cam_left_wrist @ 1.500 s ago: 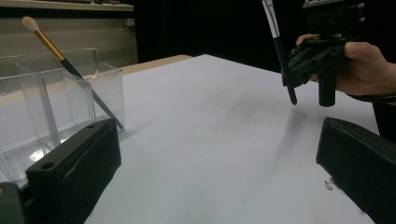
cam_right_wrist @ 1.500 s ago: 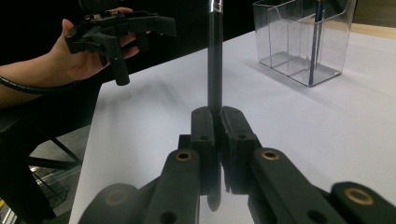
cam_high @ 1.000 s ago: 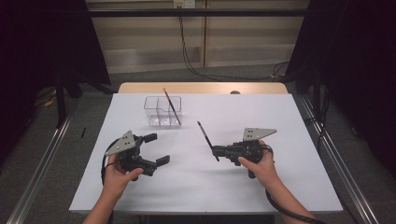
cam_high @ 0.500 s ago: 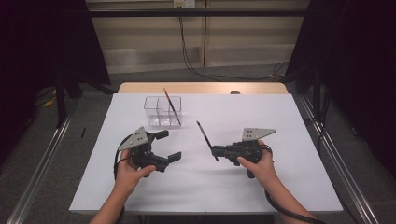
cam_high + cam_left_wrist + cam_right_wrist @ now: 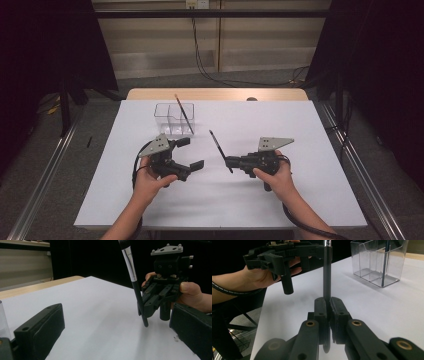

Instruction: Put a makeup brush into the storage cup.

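Right gripper [image 5: 231,162] clamps a black brush [image 5: 219,148] near its lower end, the brush tilting up and away toward the left gripper [image 5: 191,153], whose jaws gape empty just beside it. Both hover over a white table [image 5: 300,130]; behind stands a clear organizer [image 5: 174,119] holding another brush [image 5: 184,113], dark curtains around
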`<state>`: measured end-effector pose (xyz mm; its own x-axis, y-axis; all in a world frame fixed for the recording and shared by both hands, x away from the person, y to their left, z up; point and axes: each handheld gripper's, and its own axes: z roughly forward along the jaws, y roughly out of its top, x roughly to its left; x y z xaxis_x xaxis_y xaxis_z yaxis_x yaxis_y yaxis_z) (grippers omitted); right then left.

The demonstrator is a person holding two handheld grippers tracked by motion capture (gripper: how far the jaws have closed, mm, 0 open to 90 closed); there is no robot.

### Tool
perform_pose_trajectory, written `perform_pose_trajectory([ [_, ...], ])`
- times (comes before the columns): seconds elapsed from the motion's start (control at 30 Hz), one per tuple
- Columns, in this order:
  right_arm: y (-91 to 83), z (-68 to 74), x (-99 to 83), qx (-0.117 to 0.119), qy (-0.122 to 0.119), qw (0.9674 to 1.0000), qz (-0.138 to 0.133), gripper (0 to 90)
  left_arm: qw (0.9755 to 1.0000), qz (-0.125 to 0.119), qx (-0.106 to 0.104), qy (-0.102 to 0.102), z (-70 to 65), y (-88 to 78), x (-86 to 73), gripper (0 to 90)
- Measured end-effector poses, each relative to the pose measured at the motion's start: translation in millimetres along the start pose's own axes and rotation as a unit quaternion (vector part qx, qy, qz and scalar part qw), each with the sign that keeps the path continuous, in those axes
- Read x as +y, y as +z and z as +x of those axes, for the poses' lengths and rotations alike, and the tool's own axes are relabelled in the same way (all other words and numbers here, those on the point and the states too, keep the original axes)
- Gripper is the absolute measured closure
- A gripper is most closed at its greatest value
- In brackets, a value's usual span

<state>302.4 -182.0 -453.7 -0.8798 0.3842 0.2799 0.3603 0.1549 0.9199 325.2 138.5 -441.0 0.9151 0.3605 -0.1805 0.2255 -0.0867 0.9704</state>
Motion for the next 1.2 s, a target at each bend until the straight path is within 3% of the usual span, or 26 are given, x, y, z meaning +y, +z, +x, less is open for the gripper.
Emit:
perform_pose_trajectory([
  [0.97, 7.5, 3.0, -0.5, 0.002, -0.005, 1.0000, -0.001, 84.4, 0.9998, -0.005, -0.018, 0.010, -7.3, 34.1, 6.0, 2.4],
  [1.2, 7.6, 2.9, -0.8, 0.002, -0.005, 1.0000, -0.001, 84.4, 0.9996, -0.009, -0.027, 0.004, -7.3, 39.3, 5.5, 5.2],
])
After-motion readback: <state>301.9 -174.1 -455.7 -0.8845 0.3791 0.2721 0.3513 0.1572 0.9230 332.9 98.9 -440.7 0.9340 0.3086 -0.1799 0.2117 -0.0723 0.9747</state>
